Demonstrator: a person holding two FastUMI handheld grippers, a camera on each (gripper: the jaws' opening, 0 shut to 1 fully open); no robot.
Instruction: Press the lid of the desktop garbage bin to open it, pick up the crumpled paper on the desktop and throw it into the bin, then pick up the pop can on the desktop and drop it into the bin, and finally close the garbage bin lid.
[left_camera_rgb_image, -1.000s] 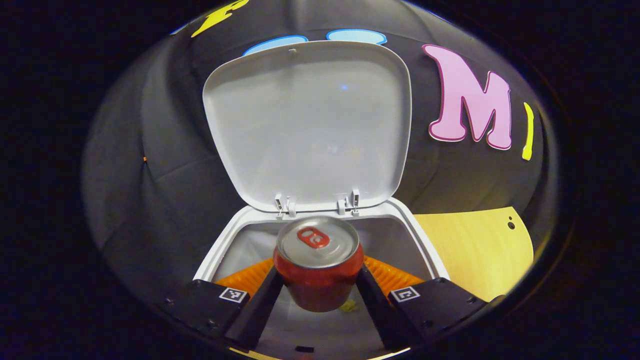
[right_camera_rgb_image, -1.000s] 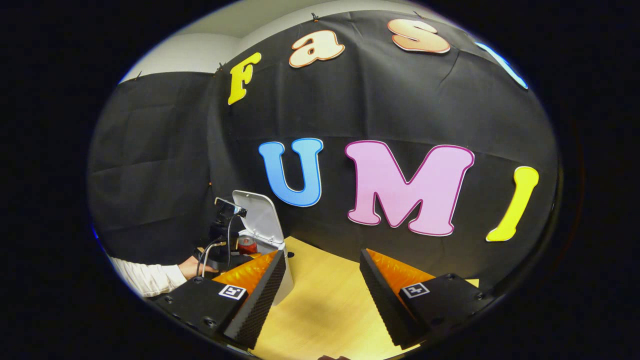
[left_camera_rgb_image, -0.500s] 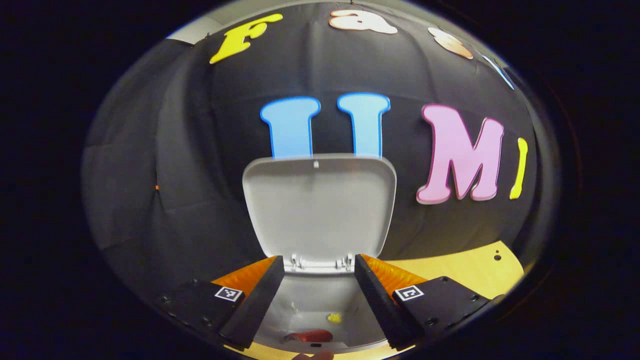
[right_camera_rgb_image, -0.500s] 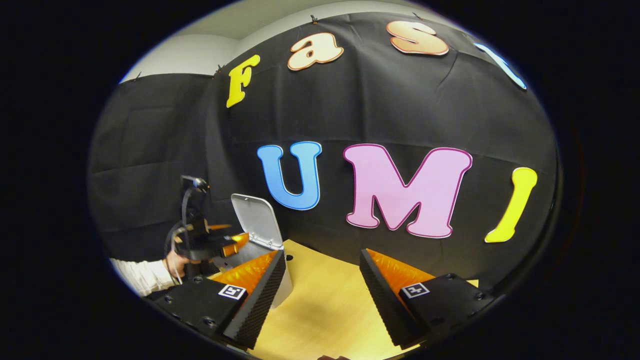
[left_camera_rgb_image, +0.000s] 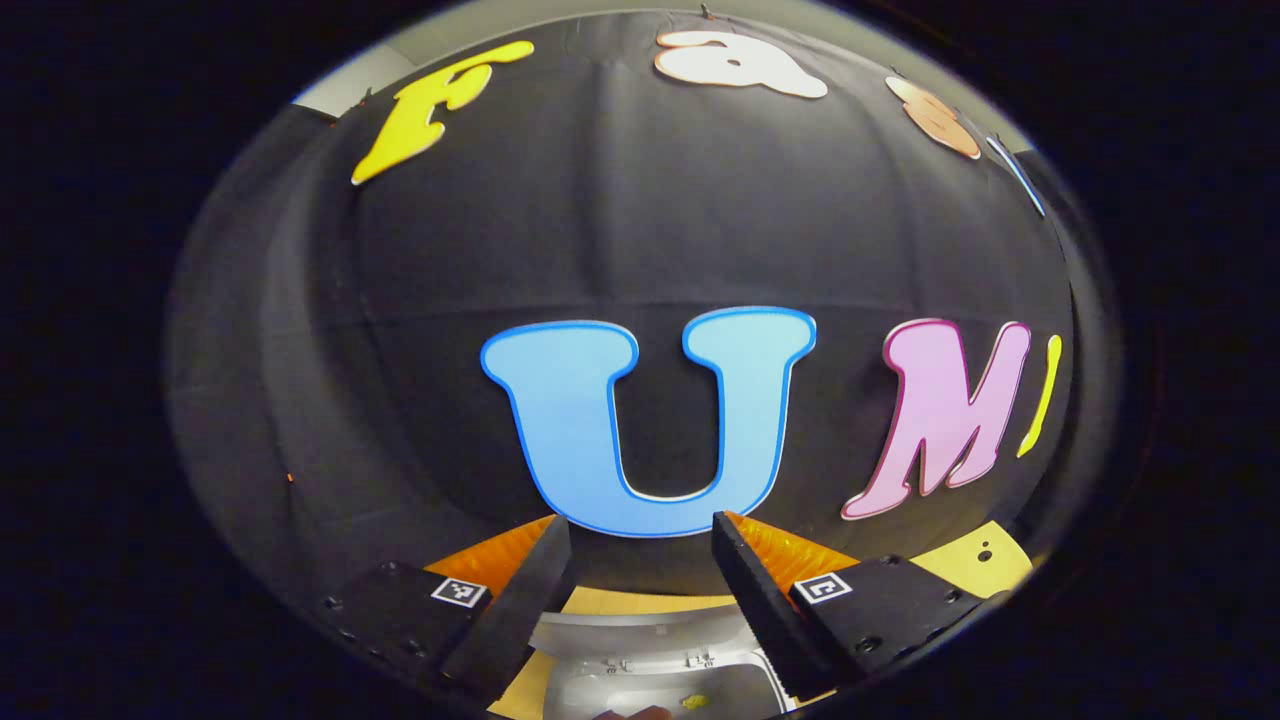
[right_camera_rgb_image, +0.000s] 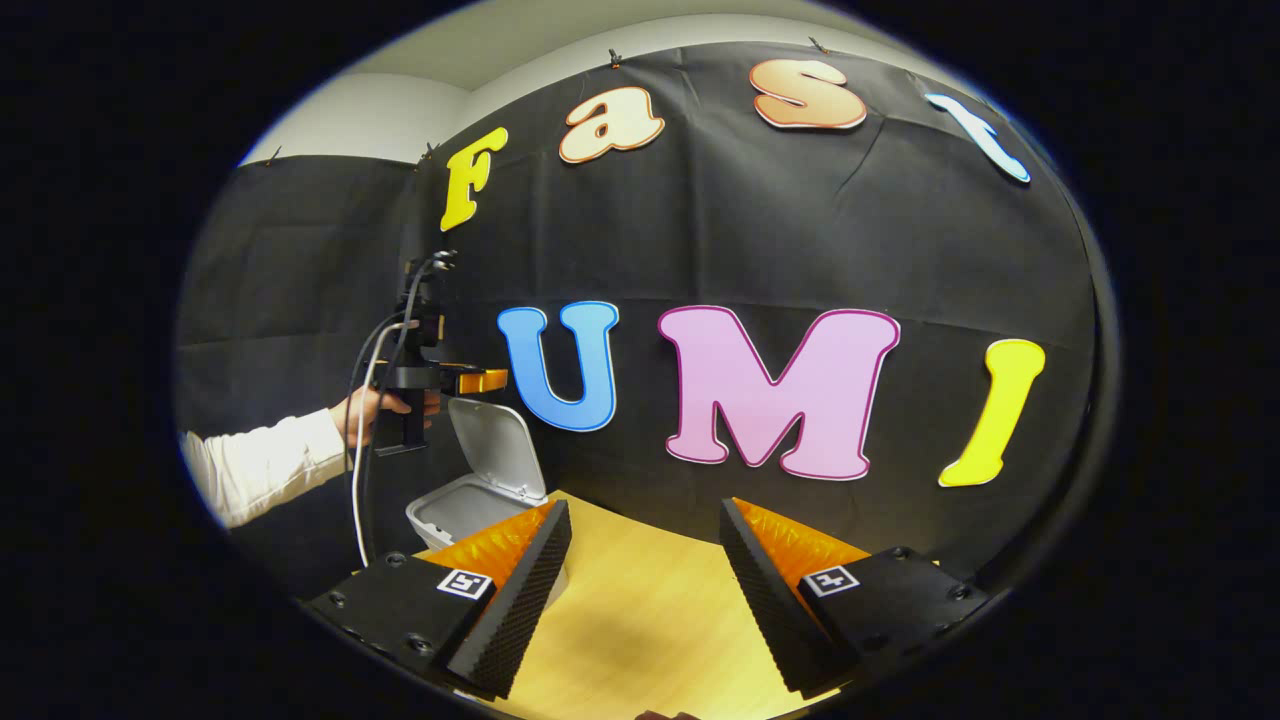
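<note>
The garbage bin (right_camera_rgb_image: 470, 510) is sitting at the lower left of the right gripper view, on the tabletop (right_camera_rgb_image: 640, 620) close to the black cloth wall. Its lid (right_camera_rgb_image: 497, 450) is standing open, tilted back on hinges along the rear edge. In the left gripper view the bin's rim and hinges (left_camera_rgb_image: 660, 660) are showing at the very bottom of the frame, between the fingers.

The left hand-held gripper (left_camera_rgb_image: 640, 570) is hanging above the bin with its fingers spread and nothing between them; in the right gripper view it is showing at the middle left (right_camera_rgb_image: 440, 380), gripped by a hand (right_camera_rgb_image: 375, 410) in a pale sleeve, just above the top edge of the lid. The right hand-held gripper (right_camera_rgb_image: 645, 570) is also spread and empty, over bare tabletop.

The lid is looking like thin, smooth, pale grey plastic, rounded at the corners, with a shallow rim. It is probably light and stiff, swinging freely on its hinges, so it needs no grasp: a gentle push down on its upper free edge should be enough to fold it shut. The bin itself seems light too, so a hard or sideways shove might be sliding or tipping it. A small yellowish scrap (left_camera_rgb_image: 692, 702) is lying inside; the rest of the contents are hidden.
</note>
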